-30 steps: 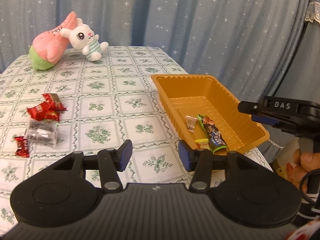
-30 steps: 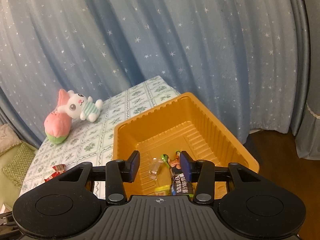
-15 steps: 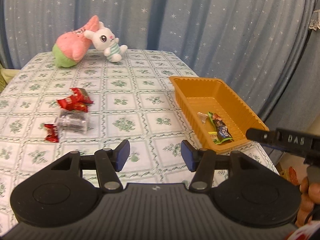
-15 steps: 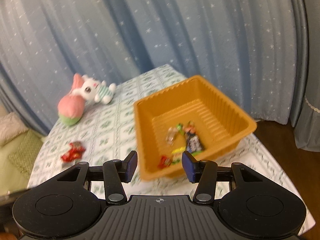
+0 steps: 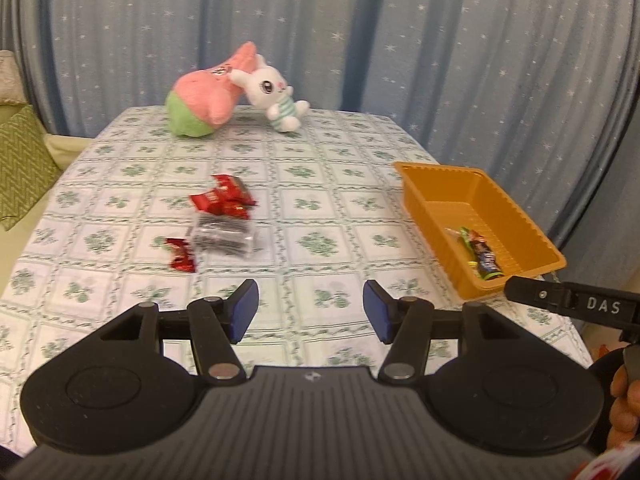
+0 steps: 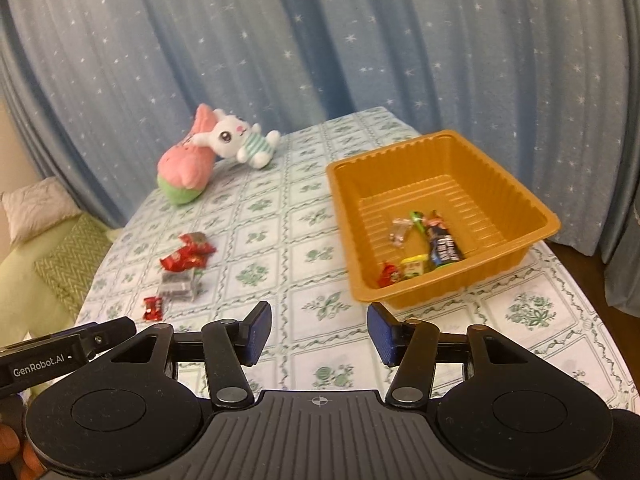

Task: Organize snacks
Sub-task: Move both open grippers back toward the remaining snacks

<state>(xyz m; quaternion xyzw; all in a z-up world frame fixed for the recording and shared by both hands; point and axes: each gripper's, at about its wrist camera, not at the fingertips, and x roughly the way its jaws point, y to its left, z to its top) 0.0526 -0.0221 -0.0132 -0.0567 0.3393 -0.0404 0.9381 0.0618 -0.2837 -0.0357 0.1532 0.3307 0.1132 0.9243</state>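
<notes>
Table with green-patterned cloth [image 5: 320,184]. Far left: pink-and-green plush [image 5: 204,98] with a white bunny plush [image 5: 276,98] leaning against it. Centre-left: loose snacks grouped on the cloth, namely red wrappers [image 5: 224,200], a clear pack with dark contents [image 5: 222,236] touching them, and a small red candy [image 5: 181,255] just beside the pack. Left gripper [image 5: 310,316] released, fingers spread, nothing between them, above the near cloth. Right gripper [image 6: 318,334] likewise spread and empty. Right: orange tray [image 6: 472,160] near the table edge, holding a dark bar [image 6: 444,246], a yellow packet [image 6: 416,266], a red candy [image 6: 389,274] and a clear wrapper [image 6: 400,230].
</notes>
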